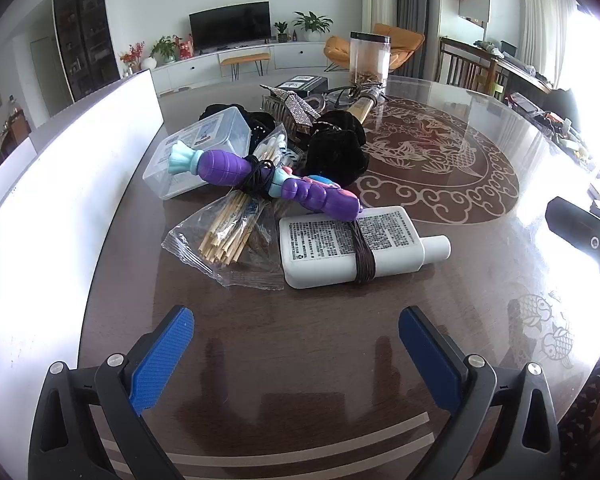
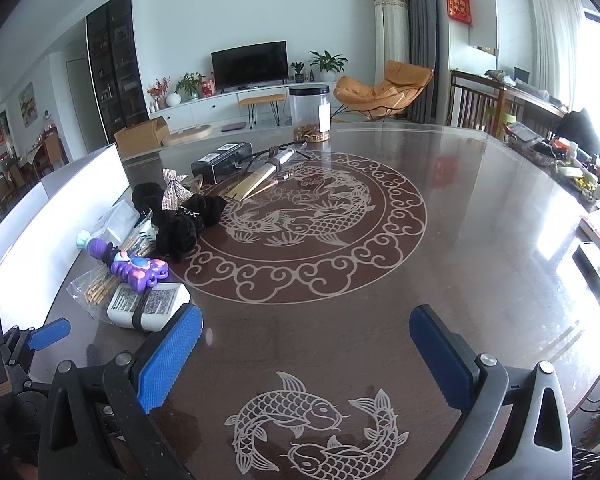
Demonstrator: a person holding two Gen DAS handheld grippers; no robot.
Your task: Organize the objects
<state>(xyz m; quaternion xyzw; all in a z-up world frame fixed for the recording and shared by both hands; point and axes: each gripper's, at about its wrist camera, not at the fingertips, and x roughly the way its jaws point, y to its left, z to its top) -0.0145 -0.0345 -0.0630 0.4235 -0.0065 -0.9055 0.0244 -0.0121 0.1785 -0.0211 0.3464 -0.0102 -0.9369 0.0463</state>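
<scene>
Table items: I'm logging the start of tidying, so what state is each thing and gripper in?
Left gripper: open, empty.
Right gripper: open, empty.
White bottle: lying flat, capped, band around it.
Purple toy: lying across the pile.
Clear box: lid shut.
Stick bag: lying flat.
Jar: upright, lidded, mostly empty.

Purple toy, white bottle, fish-patterned brown table.
</scene>
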